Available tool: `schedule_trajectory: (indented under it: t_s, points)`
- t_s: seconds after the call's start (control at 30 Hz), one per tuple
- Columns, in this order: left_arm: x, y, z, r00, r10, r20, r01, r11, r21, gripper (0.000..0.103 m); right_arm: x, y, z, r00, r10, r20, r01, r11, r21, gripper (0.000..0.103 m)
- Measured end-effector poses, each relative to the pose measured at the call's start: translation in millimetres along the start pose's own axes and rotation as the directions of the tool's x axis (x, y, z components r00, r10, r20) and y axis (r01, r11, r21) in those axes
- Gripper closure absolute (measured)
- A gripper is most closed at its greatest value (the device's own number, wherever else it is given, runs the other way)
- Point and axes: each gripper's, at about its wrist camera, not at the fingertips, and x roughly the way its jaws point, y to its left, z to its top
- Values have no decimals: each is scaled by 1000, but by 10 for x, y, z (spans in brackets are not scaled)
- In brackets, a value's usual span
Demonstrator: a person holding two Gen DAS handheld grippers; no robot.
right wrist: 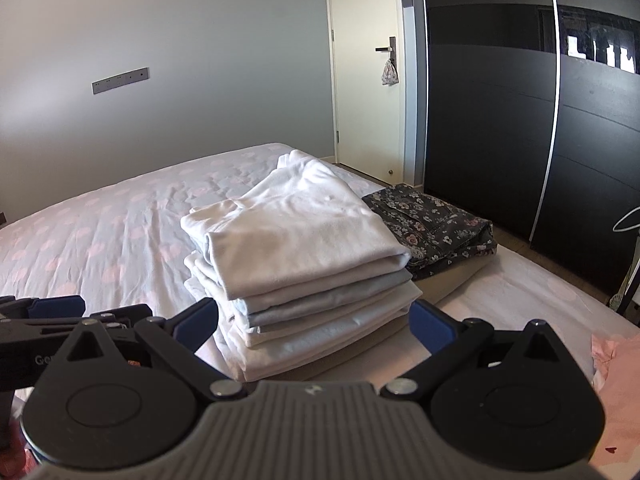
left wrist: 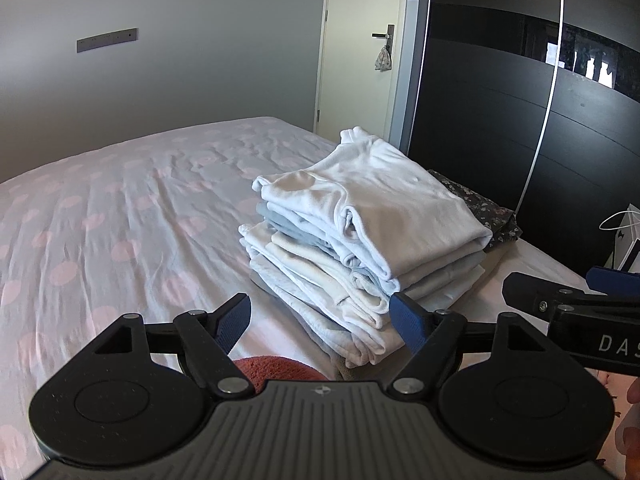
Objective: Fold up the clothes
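Squarely ahead of both grippers, a stack of folded white and pale-blue garments (right wrist: 296,272) sits on the bed with the pink-dotted white sheet (left wrist: 120,208), toward its right side. Just beyond the stack, touching it, lies a folded dark floral-print garment (right wrist: 432,228). The left gripper (left wrist: 320,318) hovers with its blue-padded fingers (left wrist: 234,322) spread wide, holding nothing. The right gripper (right wrist: 316,322) is likewise wide apart and empty, its fingers framing the stack's near edge. A pink cloth (right wrist: 616,372) lies at the far right.
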Motion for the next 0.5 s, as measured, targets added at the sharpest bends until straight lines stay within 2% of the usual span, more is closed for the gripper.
schedule_trajectory:
  t_s: [0.27, 0.5]
  points:
    - [-52, -20, -1, 999, 42, -24, -42, 999, 10, 27, -78, 108, 2, 1000, -2, 29, 3, 999, -38, 1]
    - [-163, -1, 43, 999, 42, 12, -42, 999, -7, 27, -180, 138, 15, 998, -13, 67, 15, 999, -35, 1]
